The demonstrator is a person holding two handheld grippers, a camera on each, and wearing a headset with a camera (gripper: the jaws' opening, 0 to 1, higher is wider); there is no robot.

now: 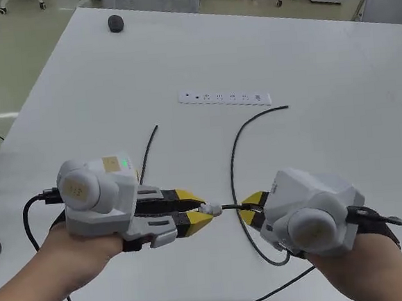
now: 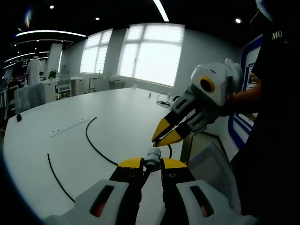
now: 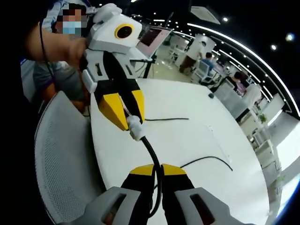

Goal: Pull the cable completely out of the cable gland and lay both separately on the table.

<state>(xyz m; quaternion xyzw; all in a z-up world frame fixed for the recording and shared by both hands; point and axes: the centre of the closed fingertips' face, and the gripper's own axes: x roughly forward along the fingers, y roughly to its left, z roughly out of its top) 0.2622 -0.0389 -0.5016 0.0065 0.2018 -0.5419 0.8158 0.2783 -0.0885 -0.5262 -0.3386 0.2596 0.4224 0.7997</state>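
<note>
What the jaws and small scale conceal

The rear of the cable gland [image 1: 210, 209] sits hidden between the jaws of the left gripper [image 1: 204, 210], so how far the cable [image 1: 232, 155] reaches inside it cannot be told. The right gripper [image 1: 245, 210] covers the cable's clamped stretch and part of the loop below it. A small dark object [image 1: 115, 23] at the far end of the worktop [image 1: 319, 57] is too small to name.

I hold both grippers roughly level, tips facing each other and just apart, forearms entering from below. Left gripper [image 1: 199, 213]: jaws clamped on the cable gland [image 1: 210, 209]. Right gripper [image 1: 251, 208]: jaws closed on the cable [image 1: 232, 169], just beside the gland.
</note>
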